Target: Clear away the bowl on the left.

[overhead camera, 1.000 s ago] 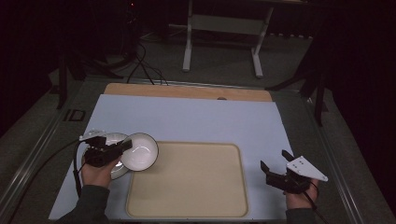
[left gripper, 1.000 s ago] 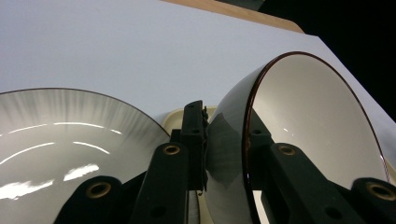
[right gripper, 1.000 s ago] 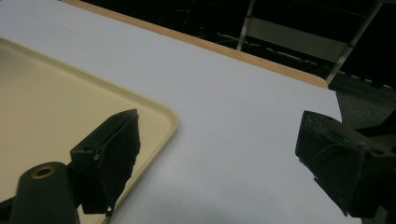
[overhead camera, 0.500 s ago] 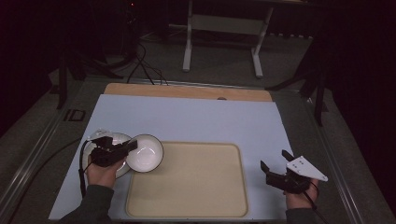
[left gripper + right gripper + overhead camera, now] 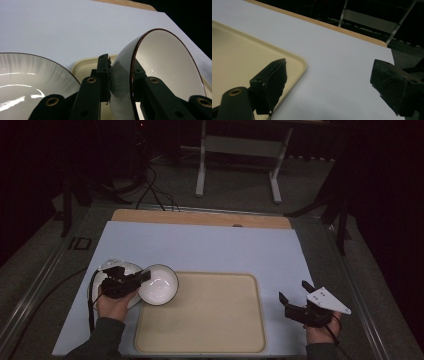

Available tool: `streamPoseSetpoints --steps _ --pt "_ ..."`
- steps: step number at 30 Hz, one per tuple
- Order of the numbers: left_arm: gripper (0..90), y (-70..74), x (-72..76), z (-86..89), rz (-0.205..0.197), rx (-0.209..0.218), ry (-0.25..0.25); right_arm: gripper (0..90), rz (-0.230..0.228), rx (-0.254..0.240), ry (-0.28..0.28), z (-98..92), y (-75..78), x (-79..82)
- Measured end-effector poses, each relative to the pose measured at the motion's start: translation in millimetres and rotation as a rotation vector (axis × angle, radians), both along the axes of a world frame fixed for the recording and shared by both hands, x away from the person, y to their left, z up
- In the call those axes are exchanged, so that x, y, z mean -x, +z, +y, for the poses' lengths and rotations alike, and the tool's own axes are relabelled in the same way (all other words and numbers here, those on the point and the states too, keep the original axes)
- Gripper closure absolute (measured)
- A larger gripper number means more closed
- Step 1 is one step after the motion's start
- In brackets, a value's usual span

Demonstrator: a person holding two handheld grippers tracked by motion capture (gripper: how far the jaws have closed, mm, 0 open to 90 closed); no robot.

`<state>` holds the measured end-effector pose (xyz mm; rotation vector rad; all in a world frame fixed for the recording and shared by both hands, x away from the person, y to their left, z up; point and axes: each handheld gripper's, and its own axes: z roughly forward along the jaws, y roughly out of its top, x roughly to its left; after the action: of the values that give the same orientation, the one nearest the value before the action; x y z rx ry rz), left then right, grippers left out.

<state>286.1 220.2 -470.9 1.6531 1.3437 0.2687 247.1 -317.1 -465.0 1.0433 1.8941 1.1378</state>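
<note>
L gripper (image 5: pixel 142 277) clamps white bowl (image 5: pixel 161 284) by its rim, tilted over tray's (image 5: pixel 210 340) left edge beside plate (image 5: pixel 102 270); R gripper (image 5: pixel 295 296) wide open w/ nothing between, right of tray.

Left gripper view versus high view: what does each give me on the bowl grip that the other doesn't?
Left gripper view: the left gripper's jaws pinch the bowl's wall, one outside, one inside; the rim is dark brown; the plate has a ribbed inner wall.

High view: the bowl hangs over the tray's left corner; the right gripper stands open beside the tray.

Both: bowl, plate, tray, white mat.
</note>
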Motion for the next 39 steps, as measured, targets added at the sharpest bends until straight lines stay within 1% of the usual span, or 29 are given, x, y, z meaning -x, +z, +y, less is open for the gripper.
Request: streamPoseSetpoints --steps 9,10,16,25,39 --pt "76.9 -0.2 -1.0 -5.6 -0.005 -0.001 -0.011 13.6 -0.001 0.000 -0.001 -0.1 0.1 0.1" --pt "76.9 -0.6 -1.3 -8.6 -0.006 -0.007 -0.021 13.6 -0.001 0.000 -0.001 -0.2 0.2 0.3" --pt "76.9 -1.8 -2.2 -15.8 -0.004 -0.019 -0.043 13.6 -0.001 0.001 0.000 -0.1 0.1 0.2" --pt "76.9 -3.4 -3.2 -25.1 0.000 -0.024 -0.068 13.6 -0.002 0.001 -0.001 -0.2 0.2 0.2" --pt "76.9 -6.5 -3.2 -45.5 0.011 -0.044 -0.129 13.5 -0.004 0.000 -0.004 -0.8 0.5 0.5"
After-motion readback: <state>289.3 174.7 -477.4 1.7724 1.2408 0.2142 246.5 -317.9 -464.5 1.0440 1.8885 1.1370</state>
